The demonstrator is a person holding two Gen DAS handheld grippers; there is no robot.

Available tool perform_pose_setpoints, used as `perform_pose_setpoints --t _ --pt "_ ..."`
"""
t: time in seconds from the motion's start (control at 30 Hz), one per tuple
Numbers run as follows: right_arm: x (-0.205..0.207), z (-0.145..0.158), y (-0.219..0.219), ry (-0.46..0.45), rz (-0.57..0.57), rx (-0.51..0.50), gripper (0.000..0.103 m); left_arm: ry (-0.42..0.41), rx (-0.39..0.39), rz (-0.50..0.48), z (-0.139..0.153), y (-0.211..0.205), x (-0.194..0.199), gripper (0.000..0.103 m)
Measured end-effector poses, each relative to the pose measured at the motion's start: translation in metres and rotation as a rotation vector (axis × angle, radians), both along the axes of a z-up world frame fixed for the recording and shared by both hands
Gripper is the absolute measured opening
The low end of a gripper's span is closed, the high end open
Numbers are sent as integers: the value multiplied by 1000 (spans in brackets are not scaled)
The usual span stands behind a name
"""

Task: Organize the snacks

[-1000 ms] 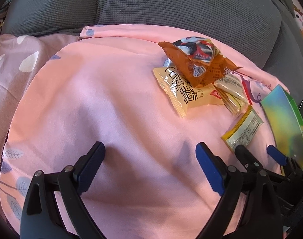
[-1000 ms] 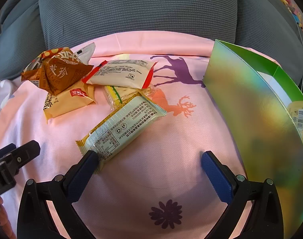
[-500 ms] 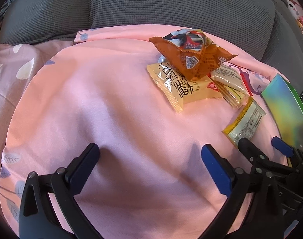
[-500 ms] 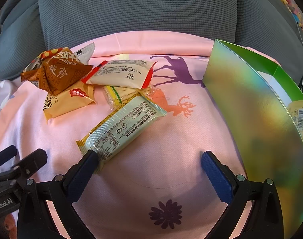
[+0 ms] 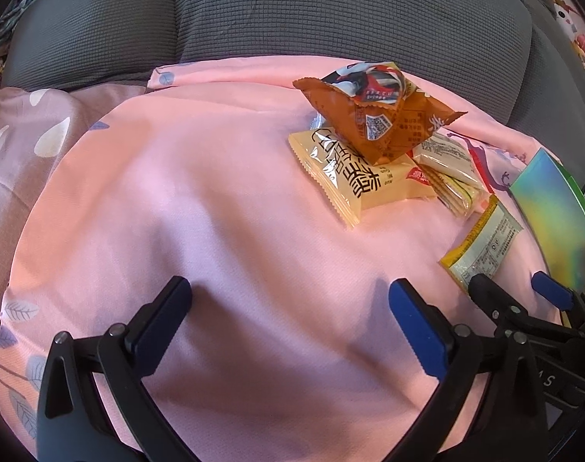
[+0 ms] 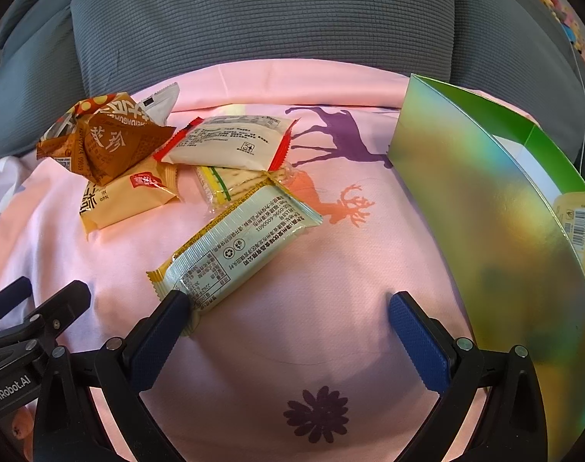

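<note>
Right wrist view: right hand-held gripper [image 6: 288, 317] released, nearer — wafer pack [image 6: 236, 246] touching left finger, long axis slanting up-right.

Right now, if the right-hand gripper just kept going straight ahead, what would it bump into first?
Probably the pale green snack bar: its near end already lies beside the right gripper's left finger. Dead centre, only pink cloth shows before the grey cushion, though depth is hard to judge.

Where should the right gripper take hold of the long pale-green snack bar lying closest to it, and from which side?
Grip the long pale-green snack bar across its narrow width near the near end, coming from above. It lies flat on the pink cloth, angled toward the open right gripper, whose left finger already sits at its crimped end; its far end overlaps the clear cracker pack.
</note>
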State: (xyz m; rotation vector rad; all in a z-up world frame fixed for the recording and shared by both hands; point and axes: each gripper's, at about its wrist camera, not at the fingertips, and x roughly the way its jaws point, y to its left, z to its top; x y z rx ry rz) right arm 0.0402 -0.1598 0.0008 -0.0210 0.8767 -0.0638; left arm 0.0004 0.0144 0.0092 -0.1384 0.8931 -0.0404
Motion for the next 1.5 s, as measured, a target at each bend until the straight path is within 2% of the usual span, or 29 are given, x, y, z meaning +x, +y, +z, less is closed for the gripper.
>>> perform_pose_setpoints --t 1.5 --pt "-1 -1 -1 -3 -12 -12 103 9 27 -16 -2 -1 2 102"
